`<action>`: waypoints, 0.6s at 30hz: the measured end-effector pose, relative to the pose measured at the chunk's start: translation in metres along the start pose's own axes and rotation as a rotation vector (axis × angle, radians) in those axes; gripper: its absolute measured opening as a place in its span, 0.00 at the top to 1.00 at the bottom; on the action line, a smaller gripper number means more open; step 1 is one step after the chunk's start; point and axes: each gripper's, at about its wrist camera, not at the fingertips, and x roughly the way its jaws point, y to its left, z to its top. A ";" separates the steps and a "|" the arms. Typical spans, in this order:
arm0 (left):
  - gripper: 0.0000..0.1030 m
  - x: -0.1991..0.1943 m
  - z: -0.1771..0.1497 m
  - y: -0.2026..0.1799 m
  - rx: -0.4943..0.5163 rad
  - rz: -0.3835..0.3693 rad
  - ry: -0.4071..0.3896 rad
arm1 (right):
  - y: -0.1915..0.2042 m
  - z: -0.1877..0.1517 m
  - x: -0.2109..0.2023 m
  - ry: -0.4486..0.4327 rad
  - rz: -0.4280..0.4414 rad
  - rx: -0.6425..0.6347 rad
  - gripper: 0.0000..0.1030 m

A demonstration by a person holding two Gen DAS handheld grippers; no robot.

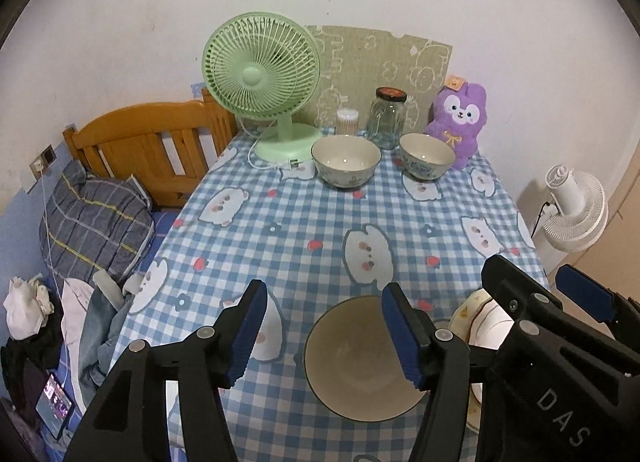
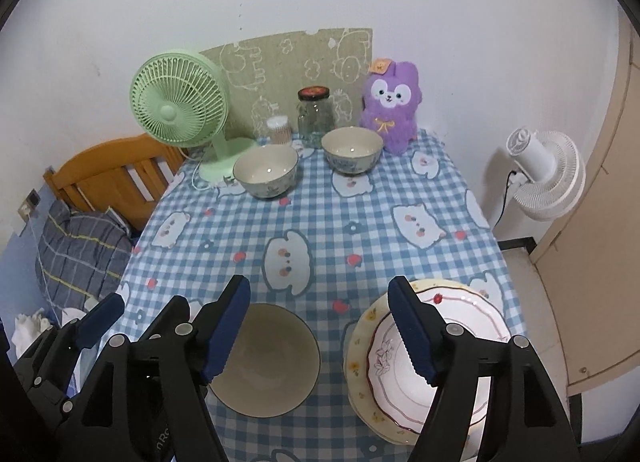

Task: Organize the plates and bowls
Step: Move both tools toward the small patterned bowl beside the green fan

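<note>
The left hand-held gripper (image 1: 324, 332) hangs over the near end of the tabletop (image 1: 304, 222), its blue pads spread apart with nothing between them. Below it sits a cream bowl (image 1: 352, 366) on the blue checked cloth. To the right, the right hand-held gripper (image 1: 548, 290) partly hides a stack of plates (image 1: 476, 314) (only a yellowish rim and white edge show). At the far end stand two patterned bowls (image 1: 346, 160) (image 1: 427, 156), apart from each other, with a green fan (image 1: 262, 70), a glass jar (image 1: 387, 118) and a purple plush toy (image 1: 458, 122) behind them. A bed (image 1: 96, 218) lies to the left.
</note>
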 end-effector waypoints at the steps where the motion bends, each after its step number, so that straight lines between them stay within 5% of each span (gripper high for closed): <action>1: 0.40 -0.001 0.003 0.000 0.002 -0.003 -0.004 | 0.000 0.002 -0.001 -0.003 -0.004 0.000 0.28; 18: 0.39 0.002 0.057 0.020 0.075 -0.067 -0.064 | 0.035 0.052 0.001 -0.073 -0.083 0.035 0.27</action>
